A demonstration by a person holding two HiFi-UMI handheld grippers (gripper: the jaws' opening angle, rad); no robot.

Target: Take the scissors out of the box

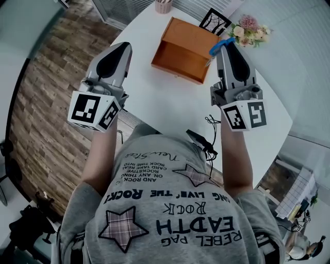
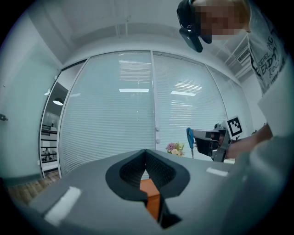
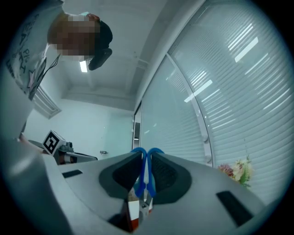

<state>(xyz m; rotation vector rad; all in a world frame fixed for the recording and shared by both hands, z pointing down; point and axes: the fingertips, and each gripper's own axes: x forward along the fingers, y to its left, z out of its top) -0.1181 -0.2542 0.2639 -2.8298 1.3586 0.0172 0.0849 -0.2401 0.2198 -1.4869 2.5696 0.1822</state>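
The open orange wooden box lies on the white round table; what is inside it is hidden. My right gripper hangs above the box's right edge, shut on the blue-handled scissors. The handles sit pinched between its pads and the blade points down. In the left gripper view the scissors hang in the air at right. My left gripper hovers left of the box with its jaws together and nothing in them; a strip of the box shows below its jaws.
A bunch of flowers, a framed black-and-white picture and a pink cup stand at the table's far edge behind the box. A black cable lies at the near edge. Wooden floor lies to the left.
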